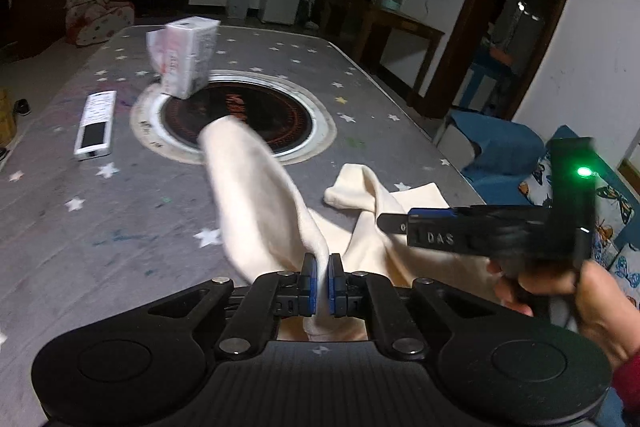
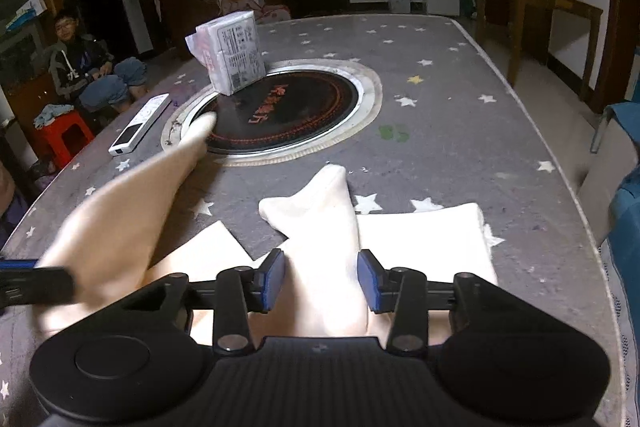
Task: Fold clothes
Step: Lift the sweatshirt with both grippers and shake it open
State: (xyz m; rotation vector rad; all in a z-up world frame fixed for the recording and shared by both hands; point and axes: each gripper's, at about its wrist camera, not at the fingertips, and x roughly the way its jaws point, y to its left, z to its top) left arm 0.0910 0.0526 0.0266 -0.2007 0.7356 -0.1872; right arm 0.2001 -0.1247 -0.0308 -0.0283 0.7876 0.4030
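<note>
A cream garment lies bunched on the near part of the grey star-patterned table. My left gripper is shut on a fold of it, and a long sleeve-like part hangs lifted toward the round black cooktop. In the right wrist view the same garment runs up between the blue pads of my right gripper, which stands open with the cloth loose in the gap. The left wrist view shows the right gripper from the side, held by a hand. The left gripper shows at the left edge.
A wrapped tissue pack stands on the far rim of the cooktop. A white remote lies left of it. A person sits beyond the table's left side near a red stool. Blue chairs stand at the right edge.
</note>
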